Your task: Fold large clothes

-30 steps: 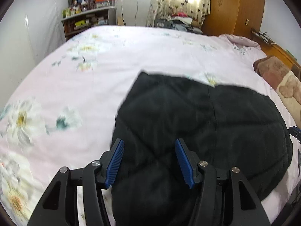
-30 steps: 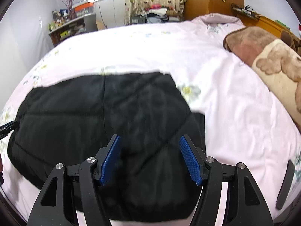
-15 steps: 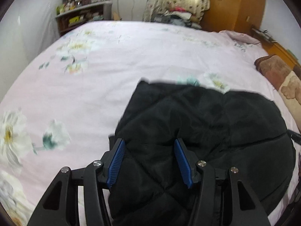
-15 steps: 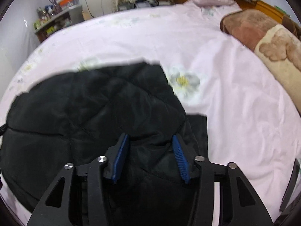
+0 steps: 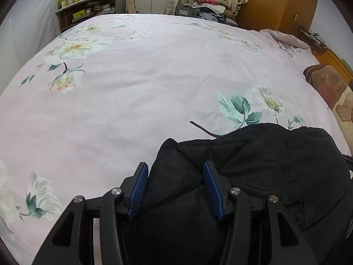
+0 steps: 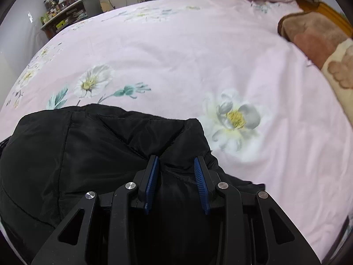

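Observation:
A black quilted jacket [image 5: 264, 165] lies bunched on the pink floral bedspread [image 5: 143, 88]. In the left wrist view my left gripper [image 5: 175, 177] has its blue pads closed on a thick fold at the jacket's left corner. In the right wrist view the same jacket [image 6: 77, 154] fills the lower left, and my right gripper [image 6: 176, 167] is closed on a thick fold at its right corner. Both corners are lifted off the bedspread [image 6: 198, 55]. The fabric beneath the grippers is hidden.
A brown and cream plush blanket [image 6: 317, 42] lies at the bed's right edge, also in the left wrist view [image 5: 331, 92]. A cluttered shelf [image 5: 88, 8] stands beyond the far left corner. A wooden wardrobe [image 5: 275, 2] and piled clothes [image 5: 205, 6] are behind the bed.
Both grippers have narrowed from open onto the jacket's corners and drawn them toward the camera. The jacket, flat before, is now bunched up, uncovering flowers on the bedspread.

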{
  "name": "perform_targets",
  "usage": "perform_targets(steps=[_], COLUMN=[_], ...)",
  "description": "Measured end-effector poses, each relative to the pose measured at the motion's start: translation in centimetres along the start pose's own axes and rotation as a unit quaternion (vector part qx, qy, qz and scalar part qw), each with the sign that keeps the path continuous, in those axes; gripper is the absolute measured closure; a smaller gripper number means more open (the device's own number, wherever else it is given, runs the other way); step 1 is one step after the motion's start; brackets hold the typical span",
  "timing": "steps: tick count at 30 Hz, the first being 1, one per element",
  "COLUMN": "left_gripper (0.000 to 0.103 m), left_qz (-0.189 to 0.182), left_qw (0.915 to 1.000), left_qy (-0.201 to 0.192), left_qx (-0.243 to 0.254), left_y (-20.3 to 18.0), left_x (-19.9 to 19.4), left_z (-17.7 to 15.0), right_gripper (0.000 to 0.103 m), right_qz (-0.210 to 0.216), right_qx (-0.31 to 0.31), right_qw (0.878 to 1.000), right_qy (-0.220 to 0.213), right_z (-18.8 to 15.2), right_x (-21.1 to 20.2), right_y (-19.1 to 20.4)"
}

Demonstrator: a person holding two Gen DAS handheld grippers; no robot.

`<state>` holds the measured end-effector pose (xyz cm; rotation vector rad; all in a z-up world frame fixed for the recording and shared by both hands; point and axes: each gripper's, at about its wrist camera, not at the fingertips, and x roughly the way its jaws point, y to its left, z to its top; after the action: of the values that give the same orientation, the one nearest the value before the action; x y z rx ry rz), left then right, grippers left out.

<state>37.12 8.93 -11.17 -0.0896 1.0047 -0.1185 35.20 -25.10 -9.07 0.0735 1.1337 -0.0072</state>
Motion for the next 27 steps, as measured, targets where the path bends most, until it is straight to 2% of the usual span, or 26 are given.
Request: perform_targets(steps=[6, 19, 23, 27], left_gripper=[0.048, 0.045, 0.042, 0.043], left_qz=[-0.005, -0.007, -0.013, -0.008], left_qw=[1.0, 0.9996, 0.9991, 0.9992], left_qy=[0.002, -0.013, -0.017, -0.016], left_qx=[-0.009, -0.025, -0.036, -0.036], left_y=[0.0, 0.5, 0.8, 0.8], left_x=[1.4, 2.3, 2.0, -0.2], left_z=[-0.1, -0.7, -0.6, 0.2], right_gripper=[0.069, 0.071, 0.071, 0.071], right_qz=[0.013, 0.002, -0.016, -0.013], right_qx=[0.008, 0.009, 0.001, 0.016], right_qw=[1.0, 1.0, 1.0, 0.999], right_qy=[0.012, -0.006, -0.022, -0.04], right_z=[-0.5, -1.2, -1.2, -1.1], right_x=[1.7, 2.6, 1.9, -0.5], right_y=[-0.3, -0.5, -0.1, -0.4])
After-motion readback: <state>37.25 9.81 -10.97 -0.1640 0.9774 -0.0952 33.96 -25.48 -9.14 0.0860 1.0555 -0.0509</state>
